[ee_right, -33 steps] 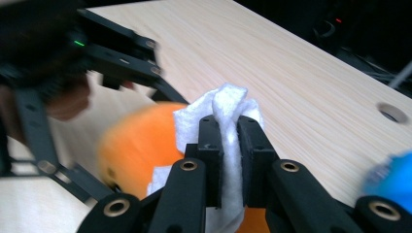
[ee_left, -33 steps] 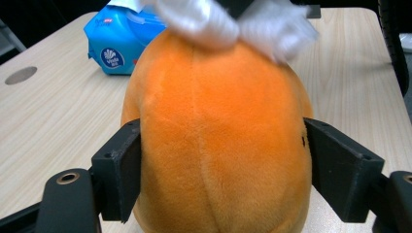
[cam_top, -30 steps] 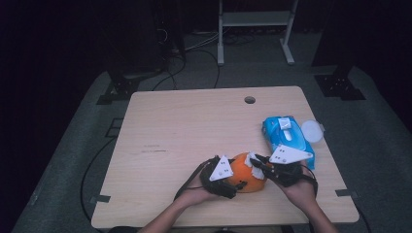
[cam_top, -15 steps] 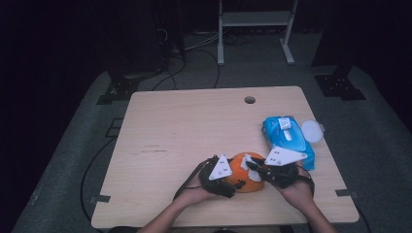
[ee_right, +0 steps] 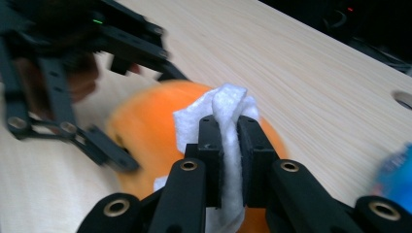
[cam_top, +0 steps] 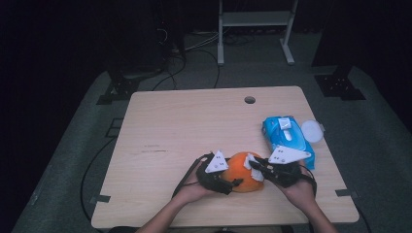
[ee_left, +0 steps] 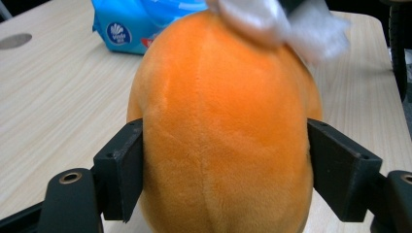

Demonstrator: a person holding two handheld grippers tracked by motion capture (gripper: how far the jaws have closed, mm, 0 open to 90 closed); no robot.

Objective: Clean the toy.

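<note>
step: wiping orange plush toy [cam_top: 243,171] at near edge of surface [cam_top: 194,121] | left tool [cam_top: 232,183]: clamping toy's sides | right tool [ee_right: 229,127]: pinching white wipe [ee_right: 228,104] | advice: press lightly, stroke across top, brace toy steady

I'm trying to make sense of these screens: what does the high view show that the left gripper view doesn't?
High view alone: the whole table with its round hole, a white lid beside the blue wipes pack, both hands, and the right gripper.

Left gripper view alone: close up, the left gripper with its two black jaws pressed against the sides of the orange plush toy.

Both: the toy, a white wipe on top of it, the wipes pack, and the wooden tabletop.
</note>
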